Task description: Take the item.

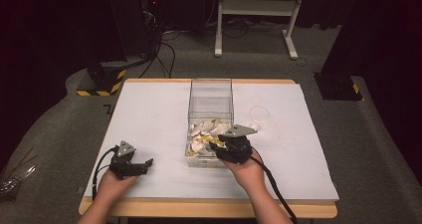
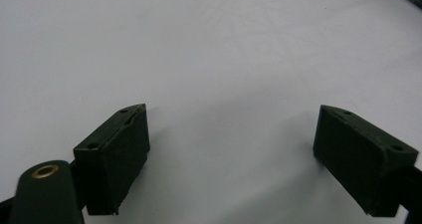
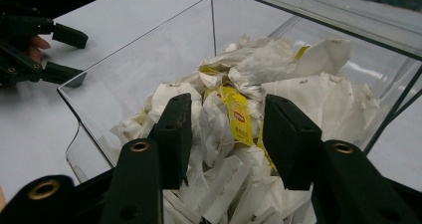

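A clear plastic box (image 1: 211, 92) stands mid-table, its near half heaped with white tea bags (image 1: 204, 132), some with yellow tags. My right gripper (image 1: 211, 145) reaches over the box's near right corner into the pile. In the right gripper view its jaws (image 3: 229, 109) straddle a tea bag with a yellow tag (image 3: 240, 119), and a small gap shows at the pads. My left gripper (image 1: 148, 162) rests on the white table top at the front left. It stands open with nothing between its fingers (image 2: 231, 119), and it appears again beyond the box wall (image 3: 74, 55).
A faint clear round lid or cup (image 1: 259, 113) lies on the white table top (image 1: 149, 114) right of the box. Beyond the table's far edge stand a white desk frame (image 1: 256, 7) and black stand bases with yellow-black tape (image 1: 102, 82).
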Demonstrator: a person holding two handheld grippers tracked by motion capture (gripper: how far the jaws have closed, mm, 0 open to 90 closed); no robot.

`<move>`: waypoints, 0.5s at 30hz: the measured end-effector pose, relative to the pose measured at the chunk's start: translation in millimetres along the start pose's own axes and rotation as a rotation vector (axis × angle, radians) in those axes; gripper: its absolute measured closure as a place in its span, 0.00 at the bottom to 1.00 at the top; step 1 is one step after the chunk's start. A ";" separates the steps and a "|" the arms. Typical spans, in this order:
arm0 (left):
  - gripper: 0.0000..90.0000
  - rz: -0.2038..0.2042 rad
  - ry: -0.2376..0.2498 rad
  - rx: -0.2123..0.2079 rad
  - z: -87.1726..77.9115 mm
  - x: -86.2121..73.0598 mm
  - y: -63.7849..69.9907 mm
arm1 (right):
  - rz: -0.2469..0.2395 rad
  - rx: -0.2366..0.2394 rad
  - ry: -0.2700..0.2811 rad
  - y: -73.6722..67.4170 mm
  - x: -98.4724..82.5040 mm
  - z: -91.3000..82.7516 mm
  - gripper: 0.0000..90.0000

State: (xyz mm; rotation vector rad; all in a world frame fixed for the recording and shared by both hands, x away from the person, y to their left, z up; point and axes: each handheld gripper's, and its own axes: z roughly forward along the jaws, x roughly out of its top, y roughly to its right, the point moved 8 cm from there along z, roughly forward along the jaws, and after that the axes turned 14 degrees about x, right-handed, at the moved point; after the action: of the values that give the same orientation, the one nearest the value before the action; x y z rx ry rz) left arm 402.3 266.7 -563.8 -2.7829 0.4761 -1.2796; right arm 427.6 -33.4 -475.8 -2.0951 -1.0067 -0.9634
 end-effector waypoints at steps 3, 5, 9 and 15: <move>0.16 0.000 0.000 0.000 0.0 0.0 0.0 | -0.005 0.006 -0.017 -1.5 0.1 2.1 0.66; 0.16 0.000 0.000 0.000 0.0 0.0 0.1 | -0.008 -0.003 -0.030 -1.6 0.3 2.8 0.67; 0.16 0.003 0.000 0.000 0.0 0.0 -0.2 | 0.005 0.007 -0.059 0.2 -0.9 3.9 0.68; 0.16 0.001 0.000 0.000 0.0 0.0 0.0 | 0.019 0.016 -0.087 -1.0 -3.1 8.3 0.69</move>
State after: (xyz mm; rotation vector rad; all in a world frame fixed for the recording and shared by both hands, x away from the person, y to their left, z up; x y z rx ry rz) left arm 402.2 266.8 -563.7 -2.7829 0.4774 -1.2790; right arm 428.2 -27.7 -482.6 -2.1455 -1.0318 -0.8591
